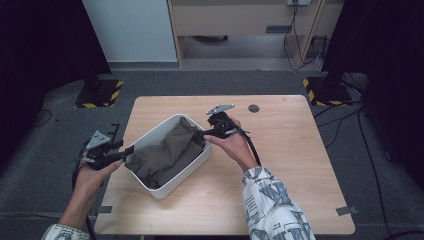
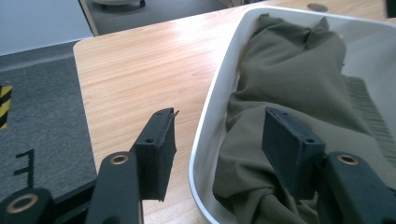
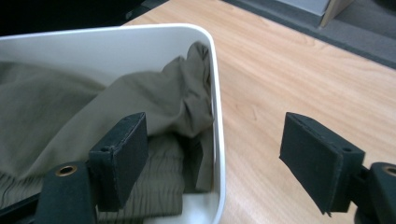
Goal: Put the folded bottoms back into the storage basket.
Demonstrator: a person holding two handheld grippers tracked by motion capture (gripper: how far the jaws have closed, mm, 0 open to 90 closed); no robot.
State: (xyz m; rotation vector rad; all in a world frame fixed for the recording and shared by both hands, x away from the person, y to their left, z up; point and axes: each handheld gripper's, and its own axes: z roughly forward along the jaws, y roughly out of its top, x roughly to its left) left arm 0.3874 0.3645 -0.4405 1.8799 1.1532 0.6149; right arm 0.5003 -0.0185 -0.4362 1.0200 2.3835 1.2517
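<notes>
The olive garment (image 1: pixel 167 152) lies bunched inside the white bin (image 1: pixel 187 172) on the bench (image 1: pixel 290 165), so packing it in looks nearly done. The left gripper (image 2: pixel 217 151) and right gripper (image 3: pixel 215 156) each straddle a bin wall, jaws wide, pressing nothing. Next, I judge, comes tucking in the fold at the rim or backing off.

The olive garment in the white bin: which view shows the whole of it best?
The high view: the olive garment lies end to end inside the white bin. The left gripper view shows its bunched near end and a ribbed edge. The right gripper view shows one end heaped against the bin's wall.
</notes>
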